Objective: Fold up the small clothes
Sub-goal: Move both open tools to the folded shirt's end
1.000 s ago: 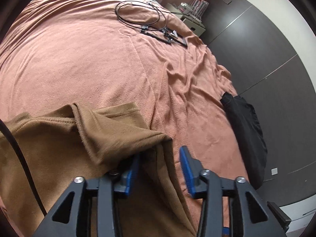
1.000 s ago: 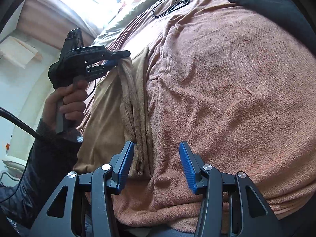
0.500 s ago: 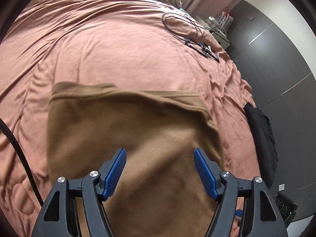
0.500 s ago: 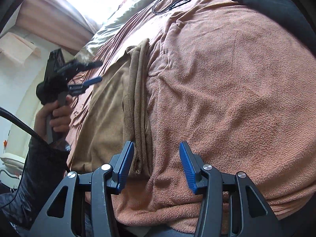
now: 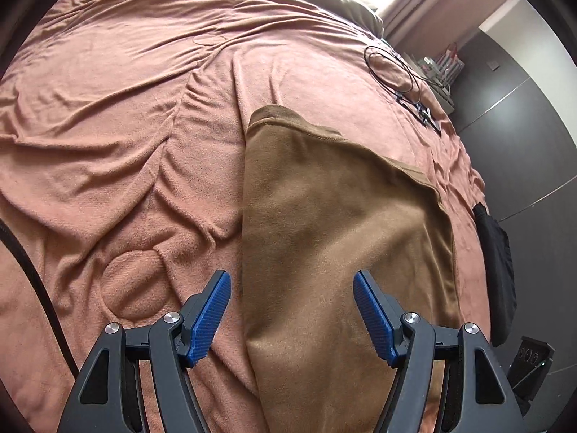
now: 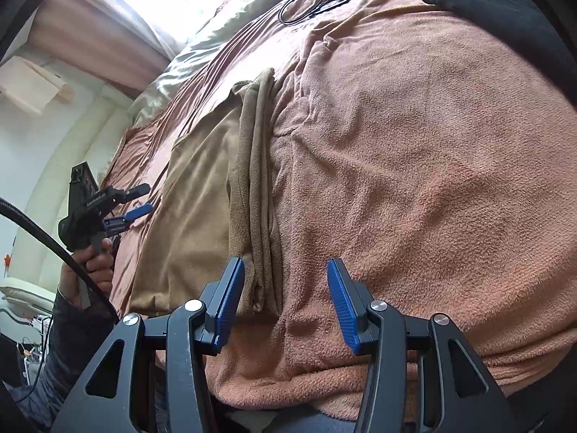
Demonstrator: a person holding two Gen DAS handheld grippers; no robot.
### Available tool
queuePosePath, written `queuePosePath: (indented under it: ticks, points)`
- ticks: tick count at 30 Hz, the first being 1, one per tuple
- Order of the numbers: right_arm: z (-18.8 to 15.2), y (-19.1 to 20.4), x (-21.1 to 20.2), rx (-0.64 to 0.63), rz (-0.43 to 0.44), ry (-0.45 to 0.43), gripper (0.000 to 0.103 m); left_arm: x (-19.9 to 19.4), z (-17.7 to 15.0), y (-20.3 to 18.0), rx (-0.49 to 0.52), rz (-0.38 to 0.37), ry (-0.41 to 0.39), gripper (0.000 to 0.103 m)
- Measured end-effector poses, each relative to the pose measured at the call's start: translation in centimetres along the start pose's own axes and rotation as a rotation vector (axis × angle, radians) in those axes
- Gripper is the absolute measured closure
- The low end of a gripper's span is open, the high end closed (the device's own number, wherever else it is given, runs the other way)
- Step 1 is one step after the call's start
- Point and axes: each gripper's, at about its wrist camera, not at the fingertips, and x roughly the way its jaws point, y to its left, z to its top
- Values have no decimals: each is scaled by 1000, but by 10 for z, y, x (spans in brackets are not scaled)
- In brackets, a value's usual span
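The brown garment (image 5: 342, 238) lies on the bed, spread flat over the salmon-pink blanket (image 5: 119, 137), with a hemmed edge at its far end and, in the right wrist view, a ridge of stacked layers (image 6: 258, 195) running along its right-hand side where one part has been laid over another. The left tool (image 5: 290, 315) hangs above the near end of the cloth with its blue pads wide apart and nothing between them; its left pad is over bare blanket, its right one over the garment. The right tool (image 6: 285, 305) is also spread open and empty, straddling the near end of that layered ridge, though whether its pads touch the fabric is hard to say from this angle. Farther off, a black garment (image 5: 496, 270) sits at the bed's right edge, and a coiled black cable (image 5: 393, 68) lies near the pillow end. The fold looks partly made, with a further fold likely due. The main risk is a pinch that catches only the top layer of the ridge, which would peel the stack apart when lifted. Equally, a bite taken too deep could gather the fleecy blanket with the garment and drag wrinkles through the fold.
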Motion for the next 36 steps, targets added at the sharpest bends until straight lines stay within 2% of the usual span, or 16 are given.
queuePosePath:
  ticks: [5, 13, 17, 20, 25, 28, 30, 31, 36]
  points:
    - [-1, 13, 6, -5, -13, 31, 57, -6, -19, 3, 3, -21, 21, 31]
    - [3, 35, 21, -16, -31, 55, 57, -8, -72, 8, -16, -51, 77, 34]
    - [2, 44, 28, -39, -33, 58, 62, -9, -97, 11, -28, -55, 99, 45]
    - [2, 47, 35, -54, -54, 66, 63, -15, -110, 11, -32, -58, 88, 48]
    - [1, 49, 34, -54, -78, 58, 75, -27, -125, 7, -26, -63, 83, 53]
    - [-4, 50, 33, -43, -80, 49, 83, -31, -135, 5, -14, -56, 87, 62]
    - [-5, 48, 29, -40, -82, 38, 90, -32, -140, 6, -13, -59, 95, 84]
    - [-6, 49, 28, -42, -84, 32, 92, -32, -142, 5, -9, -63, 97, 90]
    - [-10, 53, 21, -61, -92, 11, 97, -43, -147, 4, 13, -57, 69, 96]
